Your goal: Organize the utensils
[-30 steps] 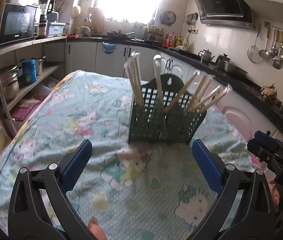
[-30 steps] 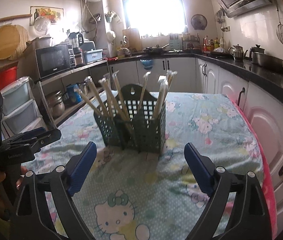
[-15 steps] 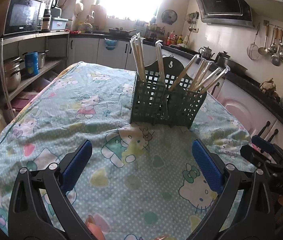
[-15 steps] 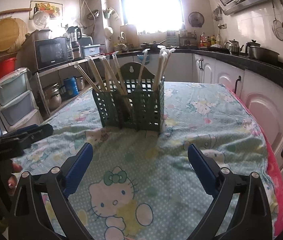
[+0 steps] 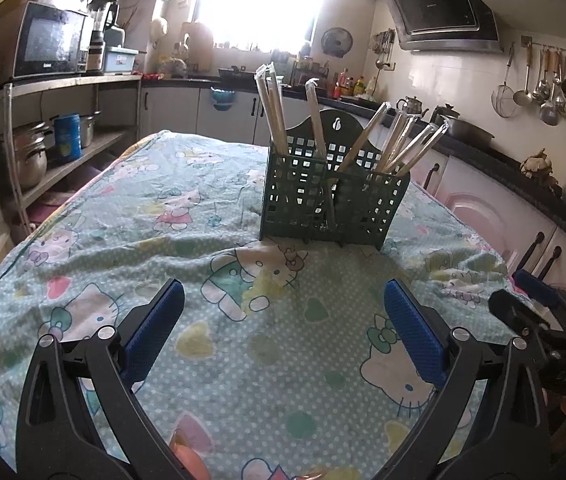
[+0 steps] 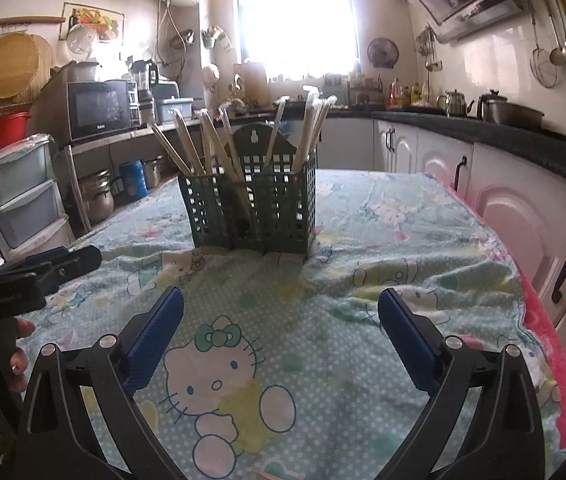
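A dark green mesh utensil basket (image 5: 333,204) stands upright on the table, also in the right wrist view (image 6: 252,212). Several wrapped chopstick pairs (image 5: 273,110) stand in its compartments, leaning outward (image 6: 207,142). My left gripper (image 5: 281,330) is open and empty, low over the cloth, well short of the basket. My right gripper (image 6: 281,330) is open and empty, also short of the basket. The right gripper shows at the left view's right edge (image 5: 539,312); the left gripper shows at the right view's left edge (image 6: 39,270).
The table wears a teal Hello Kitty cloth (image 5: 243,276), rumpled in front of the basket (image 6: 363,268). White cabinets and a dark counter (image 6: 523,148) run along the right. Shelves with pots and a microwave (image 5: 49,46) stand at the left.
Both grippers have drawn back from the basket and dropped lower over the cloth. The basket and chopsticks have not moved. Both stay open.
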`<move>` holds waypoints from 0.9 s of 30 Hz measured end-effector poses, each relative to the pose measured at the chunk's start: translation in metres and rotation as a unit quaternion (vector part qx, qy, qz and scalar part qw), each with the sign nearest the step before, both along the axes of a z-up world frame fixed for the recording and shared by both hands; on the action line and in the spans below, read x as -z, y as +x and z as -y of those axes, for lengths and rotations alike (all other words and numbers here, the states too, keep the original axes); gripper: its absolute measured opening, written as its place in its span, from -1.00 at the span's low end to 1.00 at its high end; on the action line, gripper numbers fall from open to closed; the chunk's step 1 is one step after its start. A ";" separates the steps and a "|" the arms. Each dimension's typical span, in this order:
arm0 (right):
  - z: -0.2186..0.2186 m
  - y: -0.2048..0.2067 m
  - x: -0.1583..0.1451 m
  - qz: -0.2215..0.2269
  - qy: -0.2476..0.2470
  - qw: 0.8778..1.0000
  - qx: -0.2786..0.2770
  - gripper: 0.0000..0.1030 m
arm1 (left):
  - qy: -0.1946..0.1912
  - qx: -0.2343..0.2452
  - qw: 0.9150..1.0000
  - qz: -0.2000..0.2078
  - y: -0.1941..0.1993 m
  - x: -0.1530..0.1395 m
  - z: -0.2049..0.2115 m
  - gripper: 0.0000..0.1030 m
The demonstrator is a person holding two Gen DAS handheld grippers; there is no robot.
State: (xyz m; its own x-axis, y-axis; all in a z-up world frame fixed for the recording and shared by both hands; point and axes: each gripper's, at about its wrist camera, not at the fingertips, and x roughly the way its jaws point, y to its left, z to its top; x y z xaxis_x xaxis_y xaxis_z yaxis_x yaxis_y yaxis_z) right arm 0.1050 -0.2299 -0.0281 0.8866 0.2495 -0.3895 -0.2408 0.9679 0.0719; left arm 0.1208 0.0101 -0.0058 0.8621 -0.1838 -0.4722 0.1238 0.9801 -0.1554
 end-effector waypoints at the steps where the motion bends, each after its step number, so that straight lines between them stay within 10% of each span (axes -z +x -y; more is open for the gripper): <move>1: 0.000 -0.002 -0.001 0.006 0.001 1.000 -0.001 0.85 | 0.002 -0.001 1.000 0.003 -0.001 0.000 0.001 0.78; 27: -0.003 -0.016 -0.002 0.040 -0.002 0.999 0.002 0.87 | 0.013 -0.004 0.999 0.043 -0.015 0.000 0.006 0.78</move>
State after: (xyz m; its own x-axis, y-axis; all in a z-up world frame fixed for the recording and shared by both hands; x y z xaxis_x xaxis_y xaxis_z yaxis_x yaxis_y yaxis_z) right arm 0.0895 -0.2273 -0.0258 0.9156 0.2449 -0.3190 -0.2418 0.9690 0.0499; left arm 0.1058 0.0041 -0.0058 0.9013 -0.1652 -0.4005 0.1273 0.9846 -0.1198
